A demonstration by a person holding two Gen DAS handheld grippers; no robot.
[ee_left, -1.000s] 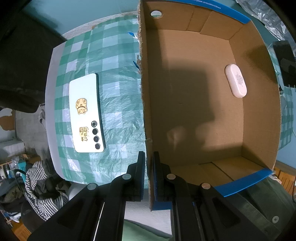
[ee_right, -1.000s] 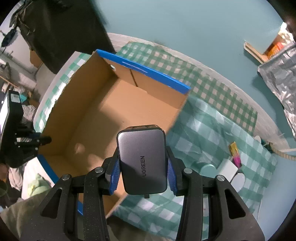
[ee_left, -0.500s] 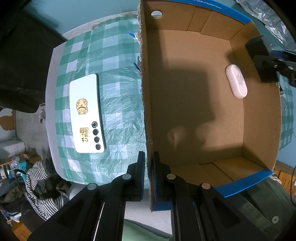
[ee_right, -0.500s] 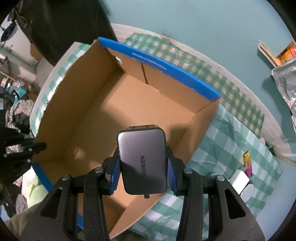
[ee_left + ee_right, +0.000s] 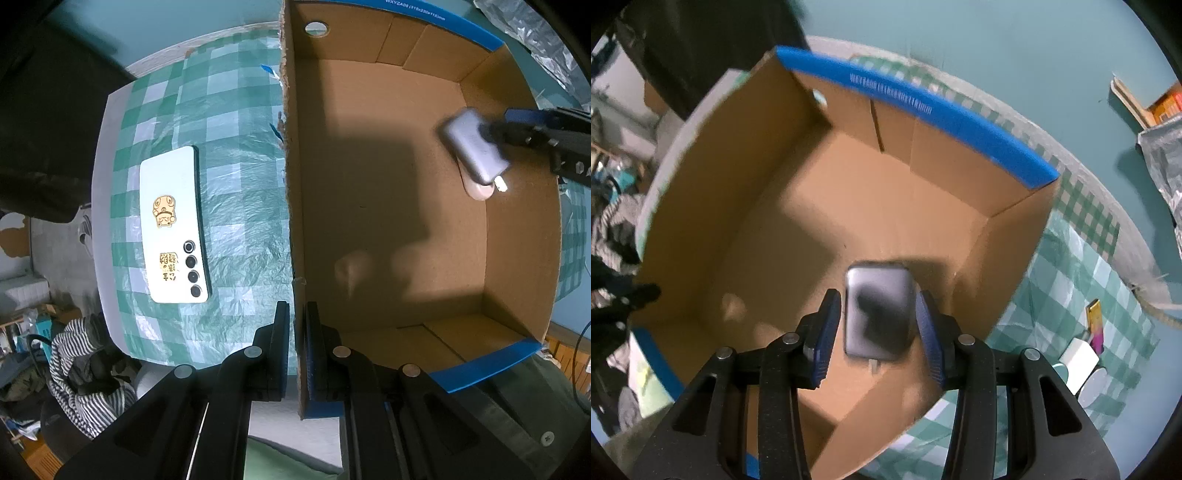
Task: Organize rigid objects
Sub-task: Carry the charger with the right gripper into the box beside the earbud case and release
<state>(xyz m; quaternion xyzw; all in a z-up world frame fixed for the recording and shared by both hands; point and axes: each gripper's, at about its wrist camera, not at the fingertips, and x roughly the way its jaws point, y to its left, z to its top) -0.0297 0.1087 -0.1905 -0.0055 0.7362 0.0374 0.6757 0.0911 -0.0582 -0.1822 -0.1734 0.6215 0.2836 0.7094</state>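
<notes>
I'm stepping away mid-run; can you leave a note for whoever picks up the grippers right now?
Left gripper: shut on the cardboard box wall, steadying it.
Right gripper: open inside the box; grey charger loose between its fingers, blurred, apparently dropping.
Done: white case on the box floor.
Left: phone on the checked cloth, plus small items beside the box.

Right gripper (image 5: 879,325) jaws apart beside a blurred grey charger (image 5: 877,314), not touching it, over an open cardboard box (image 5: 923,107) on checked cloth (image 5: 1082,280).
</notes>
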